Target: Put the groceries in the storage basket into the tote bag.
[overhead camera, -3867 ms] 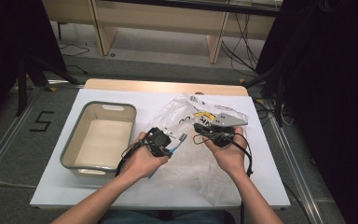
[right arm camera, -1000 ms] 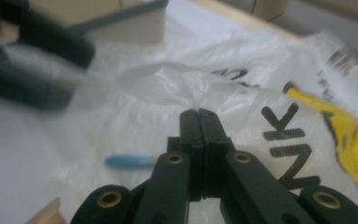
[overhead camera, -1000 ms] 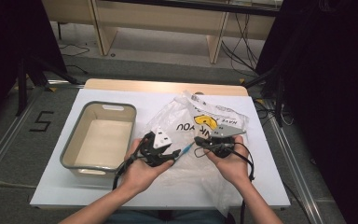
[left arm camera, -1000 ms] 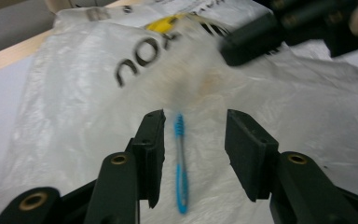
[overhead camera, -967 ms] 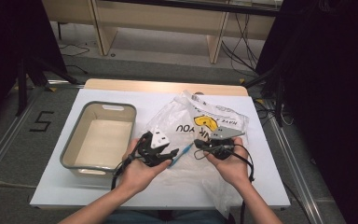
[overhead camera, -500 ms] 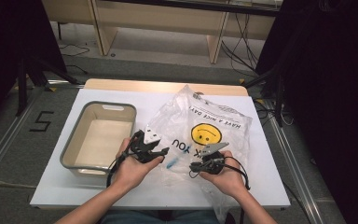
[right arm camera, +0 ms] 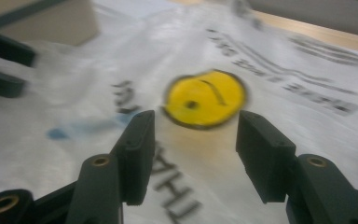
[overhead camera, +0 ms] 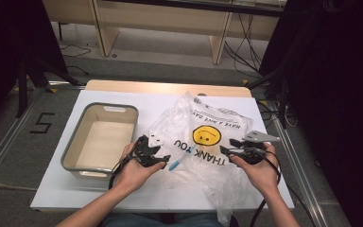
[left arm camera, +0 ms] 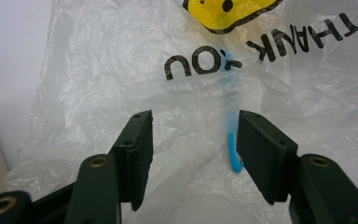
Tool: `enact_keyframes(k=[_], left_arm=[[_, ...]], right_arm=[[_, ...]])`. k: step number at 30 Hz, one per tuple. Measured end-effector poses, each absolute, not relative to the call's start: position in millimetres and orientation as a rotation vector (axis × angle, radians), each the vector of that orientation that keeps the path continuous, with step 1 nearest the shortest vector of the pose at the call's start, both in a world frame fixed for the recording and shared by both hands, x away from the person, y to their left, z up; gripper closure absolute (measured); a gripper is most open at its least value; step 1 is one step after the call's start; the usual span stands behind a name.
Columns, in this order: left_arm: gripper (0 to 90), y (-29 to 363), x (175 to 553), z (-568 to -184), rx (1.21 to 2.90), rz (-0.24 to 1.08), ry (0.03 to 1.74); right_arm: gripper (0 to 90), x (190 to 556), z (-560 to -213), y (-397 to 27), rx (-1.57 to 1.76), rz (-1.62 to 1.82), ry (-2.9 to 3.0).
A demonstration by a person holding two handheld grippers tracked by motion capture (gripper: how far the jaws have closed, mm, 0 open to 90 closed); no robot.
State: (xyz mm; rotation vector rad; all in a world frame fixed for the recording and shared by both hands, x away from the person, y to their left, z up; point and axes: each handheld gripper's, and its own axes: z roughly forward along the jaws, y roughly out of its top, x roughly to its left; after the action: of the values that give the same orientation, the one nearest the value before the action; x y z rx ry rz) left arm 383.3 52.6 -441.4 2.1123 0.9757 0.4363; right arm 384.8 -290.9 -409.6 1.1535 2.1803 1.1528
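A clear plastic bag (overhead camera: 208,137) with a yellow smiley and "THANK YOU" lies spread on the white table (overhead camera: 123,99). A thin blue item (overhead camera: 176,163) lies in it; in the left gripper view the blue item (left arm camera: 233,154) curves just inside one jaw. My left gripper (overhead camera: 164,161) rests at the bag's left edge, its jaws just opening over crumpled plastic (left arm camera: 121,70) without pressing on it. My right gripper (overhead camera: 224,151) sits low at the bag's right side, its jaws also just opening with nothing between them. They point at the smiley (right arm camera: 205,98).
An empty grey bin (overhead camera: 78,142) stands on the table's left half, close to my left hand. The left gripper's jaws (right arm camera: 0,65) show blurred at the far left of the right gripper view. Bare table lies in front of the bag.
The bag, bunched between the grippers a second ago, now lies flat with the smiley showing. My right gripper has let go of it and shifted right. My left gripper has sunk slightly.
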Motion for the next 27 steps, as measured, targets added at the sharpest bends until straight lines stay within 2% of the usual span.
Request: enact_keyframes(k=[7,10,18,22,27], left_arm=[[43.6,55,382,-441,2.110,0.435,0.985],[43.7,54,381,-441,2.116,0.432,0.975],[43.8,53,381,-440,2.115,0.424,0.973],[43.9,52,382,-440,2.114,0.422,0.971],[43.9,52,382,-441,2.115,0.419,0.973]], right_arm=[[44.4,379,-419,-324,1.363,1.011,2.079],[41.1,375,-419,-333,1.464,0.926,2.049],[39.9,369,-431,-346,1.664,0.849,2.049],[45.8,371,-445,-340,1.730,0.873,2.132],[64.4,376,-454,-337,1.746,0.841,2.197]])
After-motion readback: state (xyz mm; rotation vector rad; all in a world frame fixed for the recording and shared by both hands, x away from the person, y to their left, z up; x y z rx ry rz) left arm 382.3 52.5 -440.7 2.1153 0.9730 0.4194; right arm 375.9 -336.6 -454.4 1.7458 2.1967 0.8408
